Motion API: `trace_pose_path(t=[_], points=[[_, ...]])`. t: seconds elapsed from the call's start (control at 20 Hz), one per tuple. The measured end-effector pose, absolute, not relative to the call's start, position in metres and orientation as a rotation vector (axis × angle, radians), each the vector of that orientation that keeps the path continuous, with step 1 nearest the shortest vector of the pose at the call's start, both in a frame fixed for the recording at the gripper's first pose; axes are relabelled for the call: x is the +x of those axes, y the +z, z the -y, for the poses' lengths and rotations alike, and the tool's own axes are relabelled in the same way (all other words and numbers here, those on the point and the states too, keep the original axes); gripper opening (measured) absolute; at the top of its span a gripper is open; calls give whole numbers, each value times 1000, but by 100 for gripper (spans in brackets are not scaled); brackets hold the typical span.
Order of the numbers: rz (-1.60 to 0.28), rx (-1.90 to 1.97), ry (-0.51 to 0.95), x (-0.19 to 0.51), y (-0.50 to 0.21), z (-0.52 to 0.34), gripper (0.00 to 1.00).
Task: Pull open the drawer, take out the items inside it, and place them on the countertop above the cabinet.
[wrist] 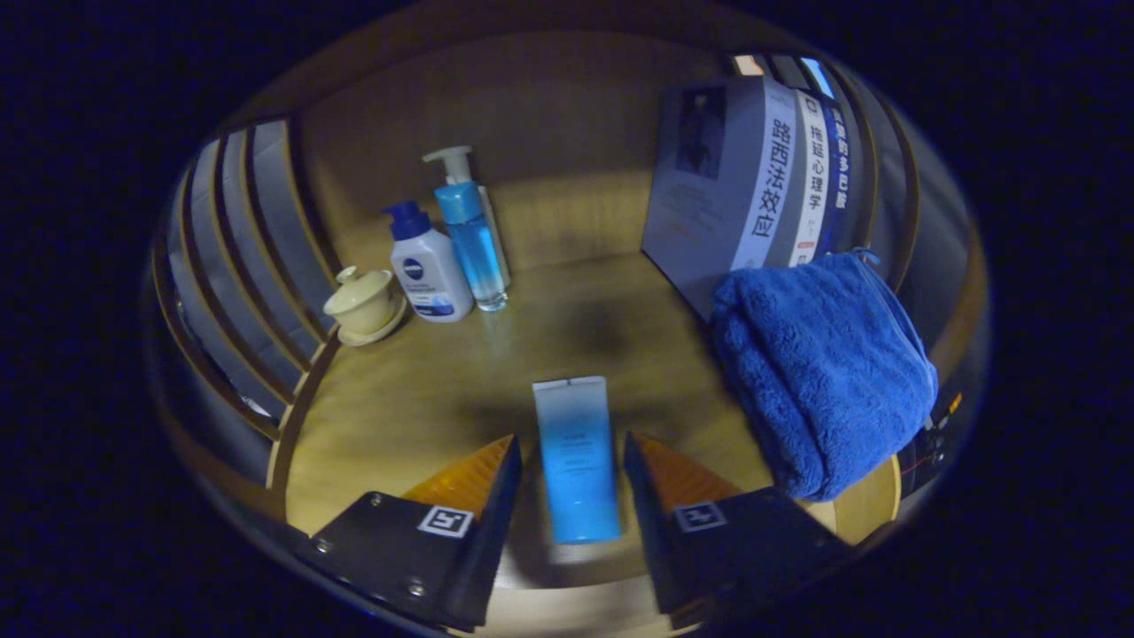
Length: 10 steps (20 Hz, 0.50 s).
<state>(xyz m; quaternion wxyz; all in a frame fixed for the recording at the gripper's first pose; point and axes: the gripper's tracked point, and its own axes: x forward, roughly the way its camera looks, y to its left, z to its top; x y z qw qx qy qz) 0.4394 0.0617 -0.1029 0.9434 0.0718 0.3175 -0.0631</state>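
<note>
The tool (571, 452) is sitting with its fingers spread apart, a blue tube (576, 461) lying flat on the wooden tabletop (425, 399) between them, untouched by either. At upper left, two pump bottles (447, 239) are standing beside a lidded cup (363, 303). At right, a blue towel (819, 372) is leaning against upright books (753, 177).

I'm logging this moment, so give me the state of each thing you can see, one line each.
gripper: jaws open, either side of the tube, not pressing it
blue tube: lying flat on the countertop, cap end nearest
blue towel: bunched up beside the books
books: standing upright
two pump bottles: upright
lidded cup: lid on, on its saucer
</note>
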Motion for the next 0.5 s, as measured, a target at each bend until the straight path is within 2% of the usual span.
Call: trace_pose_path(t=[0.1,0.5], points=[[-613,114,-110,426,-90,-67,85],[-376,51,-141,315,-26,-81,85]])
